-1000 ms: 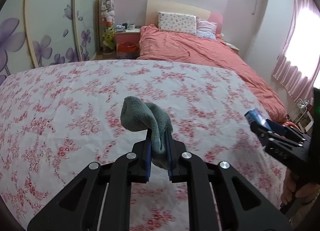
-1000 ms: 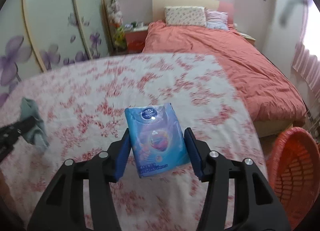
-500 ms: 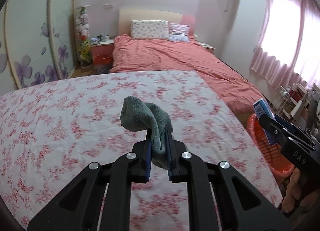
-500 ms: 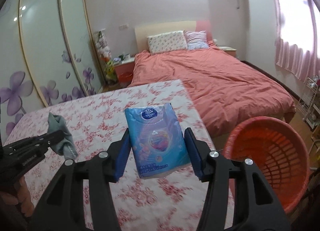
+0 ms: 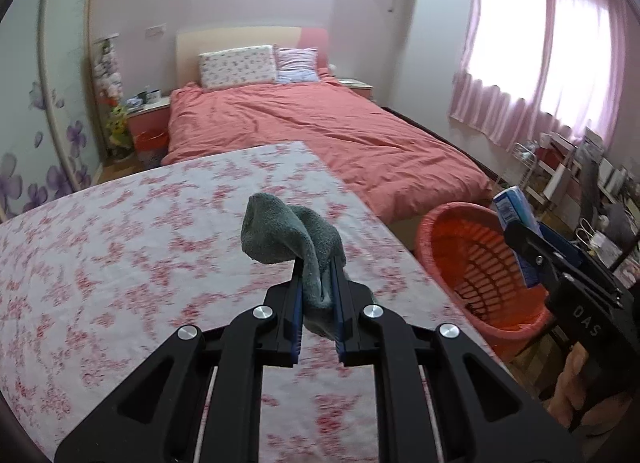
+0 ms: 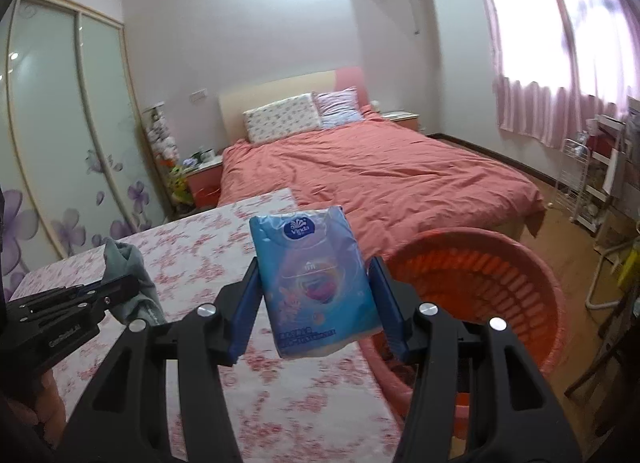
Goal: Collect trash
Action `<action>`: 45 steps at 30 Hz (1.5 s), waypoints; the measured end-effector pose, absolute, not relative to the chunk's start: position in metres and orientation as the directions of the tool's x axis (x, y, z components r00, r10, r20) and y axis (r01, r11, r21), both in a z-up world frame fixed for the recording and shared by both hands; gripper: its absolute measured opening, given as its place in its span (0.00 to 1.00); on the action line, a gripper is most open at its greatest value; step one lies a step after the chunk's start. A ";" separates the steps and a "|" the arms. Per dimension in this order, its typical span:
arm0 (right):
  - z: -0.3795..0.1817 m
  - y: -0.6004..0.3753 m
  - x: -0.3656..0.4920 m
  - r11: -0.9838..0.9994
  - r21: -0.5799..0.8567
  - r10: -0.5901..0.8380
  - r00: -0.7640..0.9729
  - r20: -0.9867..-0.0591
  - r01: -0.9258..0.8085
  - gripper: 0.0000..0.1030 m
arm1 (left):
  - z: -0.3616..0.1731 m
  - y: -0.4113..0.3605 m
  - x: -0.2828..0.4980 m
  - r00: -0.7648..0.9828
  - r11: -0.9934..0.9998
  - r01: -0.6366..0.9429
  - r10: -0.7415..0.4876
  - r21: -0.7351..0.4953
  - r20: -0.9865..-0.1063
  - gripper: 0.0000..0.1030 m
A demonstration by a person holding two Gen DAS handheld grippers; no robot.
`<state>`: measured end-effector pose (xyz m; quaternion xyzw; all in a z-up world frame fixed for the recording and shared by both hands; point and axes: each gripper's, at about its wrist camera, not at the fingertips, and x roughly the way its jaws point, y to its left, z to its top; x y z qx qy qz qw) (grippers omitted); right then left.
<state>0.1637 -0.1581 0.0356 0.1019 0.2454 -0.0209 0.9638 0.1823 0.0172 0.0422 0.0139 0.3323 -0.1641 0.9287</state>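
My left gripper (image 5: 317,275) is shut on a grey-green sock (image 5: 290,235) and holds it above the floral-covered table (image 5: 120,247). My right gripper (image 6: 316,279) is shut on a blue tissue pack (image 6: 316,275), held at the table's right edge beside the orange basket (image 6: 480,283). The basket also shows in the left wrist view (image 5: 472,263), with the right gripper (image 5: 516,231) and the tissue pack (image 5: 514,207) over its far rim. The left gripper (image 6: 120,283) with the sock (image 6: 128,263) shows at the left of the right wrist view.
A bed with a salmon duvet (image 5: 320,127) stands beyond the table. A nightstand (image 5: 148,123) and sliding wardrobe doors (image 6: 60,143) are at the left. A wire rack and clutter (image 6: 592,183) stand under the pink curtains at the right.
Both grippers have swung to the right with their loads. The orange basket has come closer and fuller into both views; the table has slid to the left.
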 end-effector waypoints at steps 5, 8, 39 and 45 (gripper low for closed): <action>0.031 -0.181 0.153 0.970 0.197 -0.034 0.882 -0.470 0.143 0.51 | 0.042 -0.004 0.184 0.712 0.929 0.360 -0.336 -0.090 -0.616 0.12; 0.028 -0.194 0.147 0.965 0.201 -0.058 0.883 -0.466 0.169 0.51 | 0.043 -0.019 0.185 0.700 0.915 0.393 -0.366 -0.097 -0.613 0.12; -0.001 -0.324 0.158 0.886 0.357 -0.095 0.868 -0.488 0.297 0.56 | 0.001 -0.170 0.207 0.519 0.796 0.581 -0.521 -0.167 -0.678 0.17; -0.008 -0.340 0.163 0.869 0.384 -0.090 0.862 -0.499 0.312 0.65 | -0.016 -0.173 0.213 0.505 0.821 0.548 -0.477 -0.160 -0.719 0.32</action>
